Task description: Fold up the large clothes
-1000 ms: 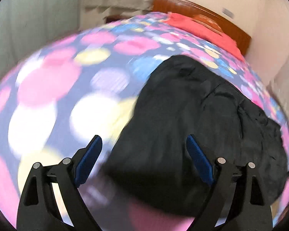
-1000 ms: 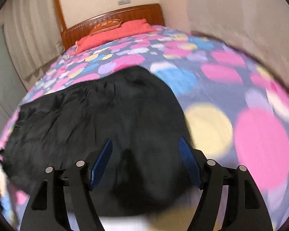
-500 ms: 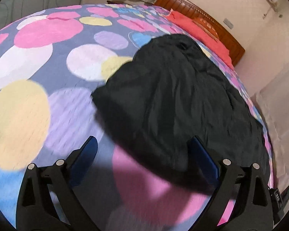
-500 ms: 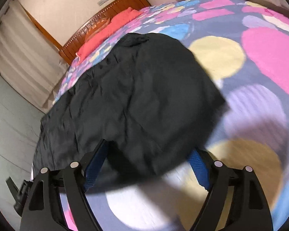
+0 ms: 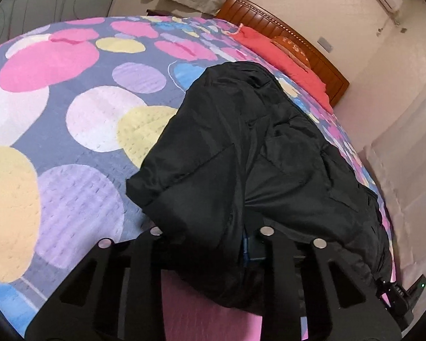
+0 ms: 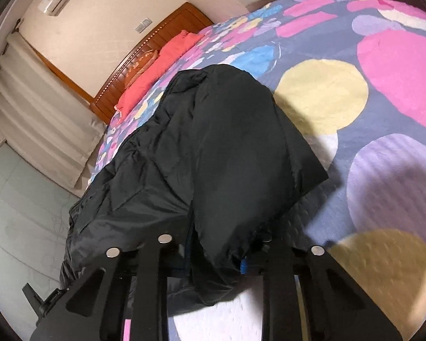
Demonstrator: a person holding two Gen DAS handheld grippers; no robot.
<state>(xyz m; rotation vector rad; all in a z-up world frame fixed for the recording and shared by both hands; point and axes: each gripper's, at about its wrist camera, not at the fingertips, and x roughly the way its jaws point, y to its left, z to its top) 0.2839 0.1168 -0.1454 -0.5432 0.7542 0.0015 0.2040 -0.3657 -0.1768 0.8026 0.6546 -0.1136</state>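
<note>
Both grippers pinch the jacket's near edge.
The left gripper (image 5: 213, 244) has just closed on a bunched corner of the black jacket (image 5: 255, 147) lying on the dotted bedspread (image 5: 71, 130); the right gripper (image 6: 215, 253) has likewise just closed on its corner.

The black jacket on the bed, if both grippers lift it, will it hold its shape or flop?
The black jacket will probably flop: it already creases and bunches. Its shiny fabric may be slippery. It looks puffy, likely light for its size.
</note>
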